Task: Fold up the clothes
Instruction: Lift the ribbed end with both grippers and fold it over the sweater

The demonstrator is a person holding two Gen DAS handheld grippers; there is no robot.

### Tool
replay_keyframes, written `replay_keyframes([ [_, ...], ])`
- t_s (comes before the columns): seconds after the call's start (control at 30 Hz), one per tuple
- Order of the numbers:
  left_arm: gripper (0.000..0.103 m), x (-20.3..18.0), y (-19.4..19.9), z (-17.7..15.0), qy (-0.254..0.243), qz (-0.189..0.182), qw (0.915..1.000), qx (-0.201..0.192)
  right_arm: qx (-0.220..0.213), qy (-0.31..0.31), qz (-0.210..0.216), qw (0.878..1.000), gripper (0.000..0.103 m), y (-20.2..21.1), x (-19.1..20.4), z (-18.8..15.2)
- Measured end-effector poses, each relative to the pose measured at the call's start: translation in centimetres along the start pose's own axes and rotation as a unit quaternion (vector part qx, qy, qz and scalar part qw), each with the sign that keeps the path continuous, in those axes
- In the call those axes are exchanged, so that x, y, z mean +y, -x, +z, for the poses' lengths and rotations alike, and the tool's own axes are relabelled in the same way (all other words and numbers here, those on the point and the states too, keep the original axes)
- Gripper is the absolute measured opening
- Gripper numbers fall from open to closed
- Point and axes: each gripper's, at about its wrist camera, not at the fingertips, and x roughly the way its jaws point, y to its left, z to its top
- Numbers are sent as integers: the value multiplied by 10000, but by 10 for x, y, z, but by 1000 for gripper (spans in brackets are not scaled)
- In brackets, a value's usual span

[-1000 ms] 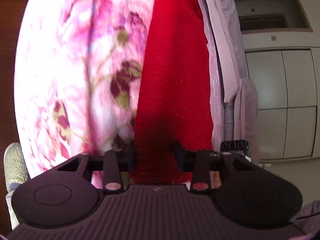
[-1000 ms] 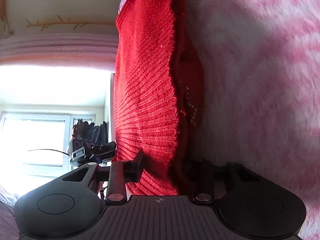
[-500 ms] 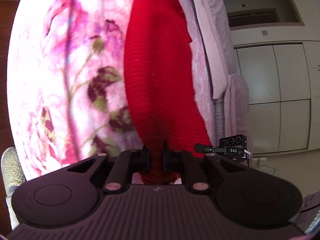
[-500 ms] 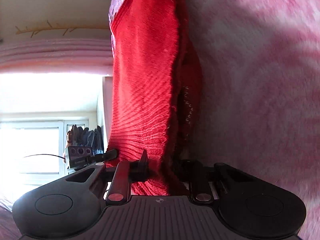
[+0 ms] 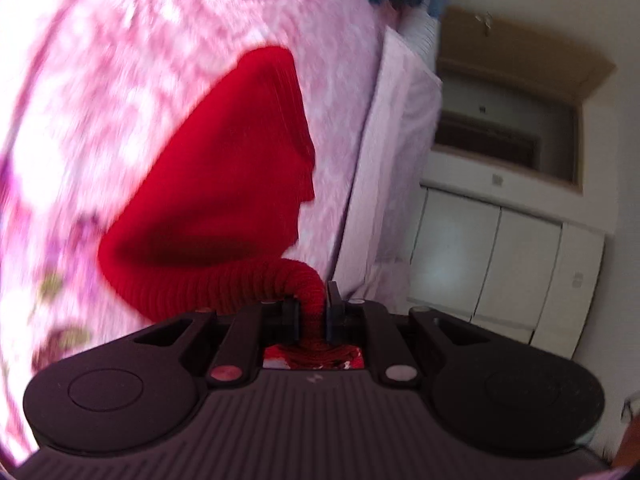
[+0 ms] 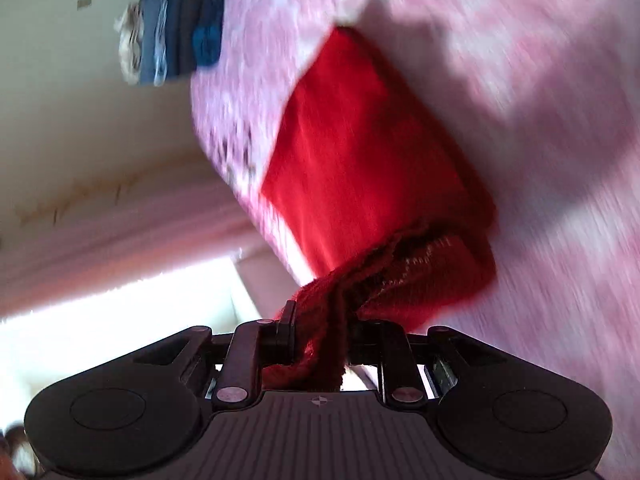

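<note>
A red knitted garment (image 5: 224, 184) lies on a pink flowered blanket (image 5: 120, 80). My left gripper (image 5: 312, 308) is shut on a bunched, ribbed edge of it, and the near part curls up off the blanket. In the right wrist view the same red garment (image 6: 360, 168) rises in a fold from the blanket (image 6: 540, 120). My right gripper (image 6: 320, 320) is shut on a gathered corner of the knit, with fabric hanging down between the fingers. Both views are blurred by motion.
A stack of folded blue and dark clothes (image 6: 176, 32) sits at the far end of the bed. White cupboard doors (image 5: 500, 264) and a recessed shelf (image 5: 504, 136) stand beside the bed. A bright window (image 6: 100, 320) and a pale wall (image 6: 80, 140) are on the other side.
Both grippers closed on the garment's edge, then rose and pulled it forward, rolling as they went. The flat red knit now curls up off the blanket in a fold.
</note>
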Motion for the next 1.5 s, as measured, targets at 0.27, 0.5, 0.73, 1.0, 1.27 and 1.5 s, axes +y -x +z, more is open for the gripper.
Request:
replay_keyframes([
  [0.27,16,27,-50,106,729,285,9968,145,-1150,-1756,307,9772,46,-73,-18,65],
  [0.5,50,13,-21,113,790,-436,9956,-262,-1518,-854,340,9841,53,-64,5,55],
  [0.73,50,-19,-5,108,-350,-10,9971,-672,-2249,-408,919,9692,87,-35,27,43],
  [1.0,50,-42,-18,52,-3076,1304,9417,-411,-1566,3843,-1643,8949,87,-36,90,8],
  [1.27,45,-37,-47,61,-3696,1530,9158,-347,-1155,4367,-1590,8779,62,-76,66,18],
  [1.5,7,-38,-66,60,-4086,1321,9031,10,-1038,4092,-1135,8994,13,-89,62,40],
])
